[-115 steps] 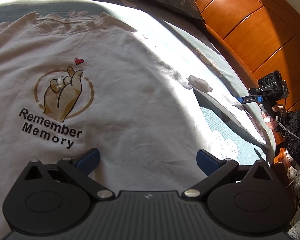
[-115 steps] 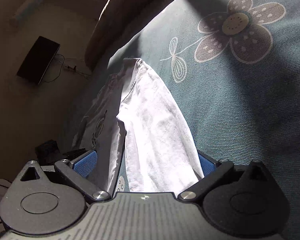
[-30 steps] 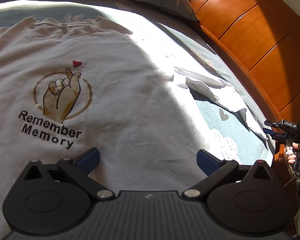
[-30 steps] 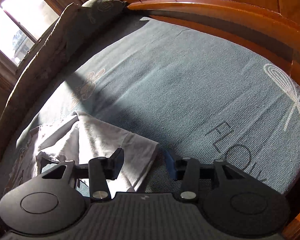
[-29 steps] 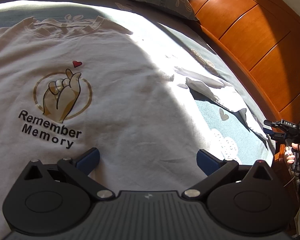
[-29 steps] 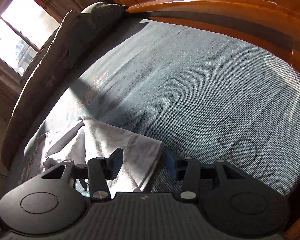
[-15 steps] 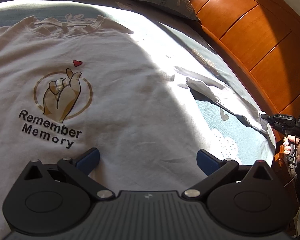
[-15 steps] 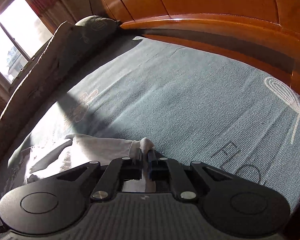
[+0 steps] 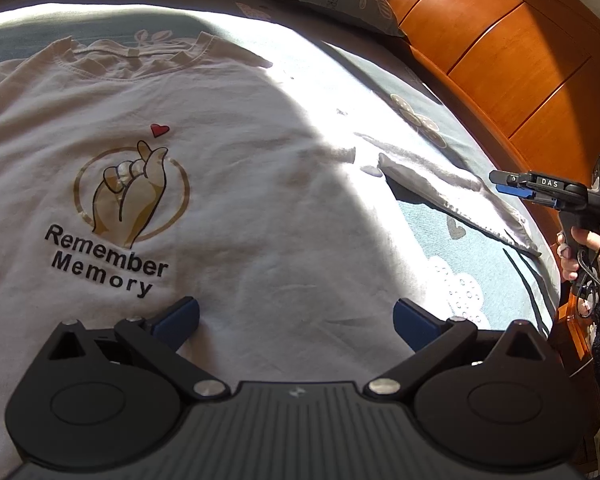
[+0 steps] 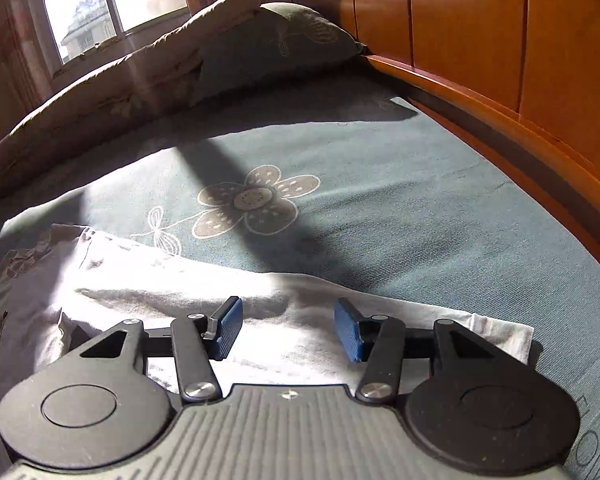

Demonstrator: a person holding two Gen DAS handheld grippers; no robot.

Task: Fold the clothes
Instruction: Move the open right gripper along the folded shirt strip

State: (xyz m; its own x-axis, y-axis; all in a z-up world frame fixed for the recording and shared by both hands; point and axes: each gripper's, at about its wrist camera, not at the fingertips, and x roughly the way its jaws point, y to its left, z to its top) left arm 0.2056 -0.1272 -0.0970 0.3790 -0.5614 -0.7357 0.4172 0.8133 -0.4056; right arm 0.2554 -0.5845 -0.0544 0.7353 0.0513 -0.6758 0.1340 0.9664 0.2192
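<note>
I hover my left gripper (image 9: 296,316), jaws apart, over the shirt (image 9: 260,184); my right gripper (image 10: 288,330) is opening above the flattened sleeve (image 10: 300,320), empty.

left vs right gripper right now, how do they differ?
The left gripper has its fingers spread wide over the T-shirt body near the print; the right gripper stands narrower, jaws opening, over the sleeve. Shared: blue pads, neither grips cloth.
</note>
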